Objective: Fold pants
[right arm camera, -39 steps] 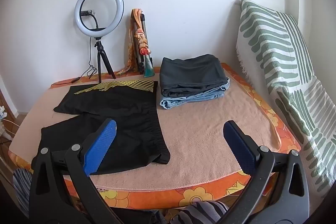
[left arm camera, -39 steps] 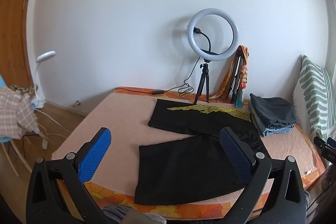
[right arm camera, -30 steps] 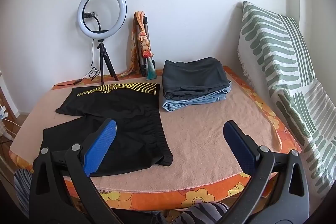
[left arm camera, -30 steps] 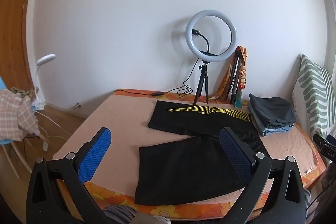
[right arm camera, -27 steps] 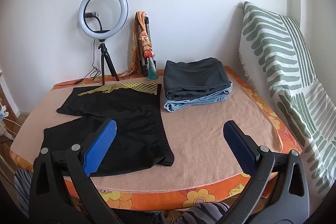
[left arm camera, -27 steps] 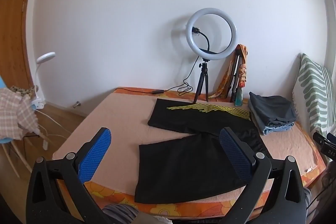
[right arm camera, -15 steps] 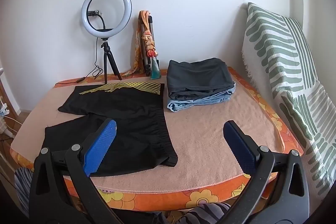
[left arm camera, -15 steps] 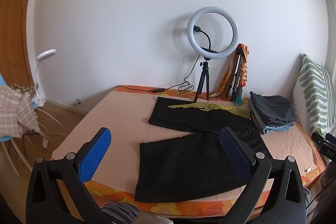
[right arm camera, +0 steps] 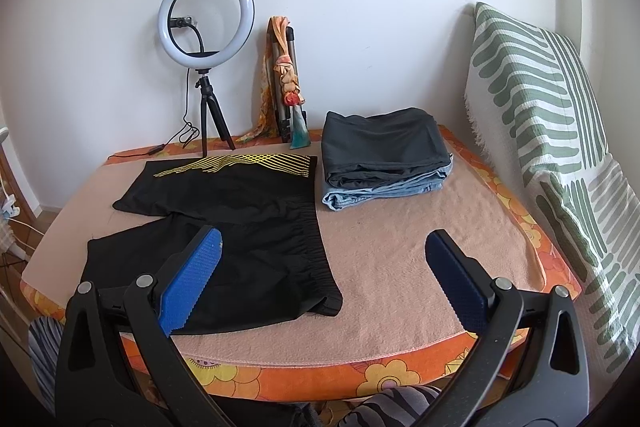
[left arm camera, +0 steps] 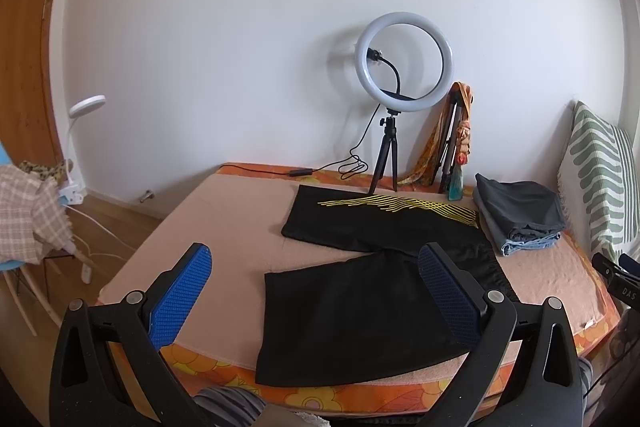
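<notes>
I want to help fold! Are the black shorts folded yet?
Not yet. The black shorts lie spread flat on the bed, both legs apart.

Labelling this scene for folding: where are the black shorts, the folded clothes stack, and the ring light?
black shorts [right arm camera: 224,227]: right wrist view, middle of the fabric.
folded clothes stack [right arm camera: 384,143]: right wrist view, top dark garment.
ring light [left arm camera: 404,63]: left wrist view, its ring.

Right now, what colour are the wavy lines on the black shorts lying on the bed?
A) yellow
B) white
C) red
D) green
A: the black shorts lie spread flat on the bed, and the thin wavy lines along their far leg are yellow.
</notes>
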`<act>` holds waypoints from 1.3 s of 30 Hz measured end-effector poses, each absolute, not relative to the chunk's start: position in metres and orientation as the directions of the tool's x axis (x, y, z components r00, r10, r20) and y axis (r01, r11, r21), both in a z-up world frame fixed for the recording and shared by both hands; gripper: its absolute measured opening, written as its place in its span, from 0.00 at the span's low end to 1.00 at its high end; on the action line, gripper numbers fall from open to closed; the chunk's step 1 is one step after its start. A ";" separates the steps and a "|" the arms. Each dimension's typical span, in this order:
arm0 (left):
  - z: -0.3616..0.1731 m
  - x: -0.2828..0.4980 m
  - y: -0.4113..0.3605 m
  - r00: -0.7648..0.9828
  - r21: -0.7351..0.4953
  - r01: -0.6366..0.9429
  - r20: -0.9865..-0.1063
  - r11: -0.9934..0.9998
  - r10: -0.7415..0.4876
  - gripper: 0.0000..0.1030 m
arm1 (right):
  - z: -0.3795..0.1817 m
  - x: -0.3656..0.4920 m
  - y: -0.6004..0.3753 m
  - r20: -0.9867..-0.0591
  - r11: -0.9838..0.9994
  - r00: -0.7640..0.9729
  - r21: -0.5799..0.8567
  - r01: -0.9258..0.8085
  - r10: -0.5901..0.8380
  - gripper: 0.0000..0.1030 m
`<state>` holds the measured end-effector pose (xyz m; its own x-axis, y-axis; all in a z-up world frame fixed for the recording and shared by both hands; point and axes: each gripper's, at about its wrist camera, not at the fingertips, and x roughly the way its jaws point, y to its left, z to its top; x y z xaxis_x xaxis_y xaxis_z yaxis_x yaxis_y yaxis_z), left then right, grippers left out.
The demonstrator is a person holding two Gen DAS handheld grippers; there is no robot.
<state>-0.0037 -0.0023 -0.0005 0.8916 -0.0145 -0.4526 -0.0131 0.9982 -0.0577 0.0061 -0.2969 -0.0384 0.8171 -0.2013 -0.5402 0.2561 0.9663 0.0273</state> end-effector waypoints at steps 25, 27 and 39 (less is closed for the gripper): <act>0.002 -0.006 -0.003 0.896 -0.056 -0.007 -0.445 0.998 -0.019 1.00 | -0.039 0.007 -0.295 -0.542 0.967 0.818 0.031 0.252 -0.195 1.00; 0.002 -0.006 -0.004 0.896 -0.057 -0.006 -0.444 0.998 -0.020 1.00 | -0.040 0.007 -0.293 -0.542 0.968 0.818 0.032 0.250 -0.194 1.00; 0.001 -0.006 -0.006 0.897 -0.054 -0.004 -0.442 0.999 -0.021 1.00 | -0.039 0.007 -0.292 -0.541 0.968 0.818 0.031 0.250 -0.194 1.00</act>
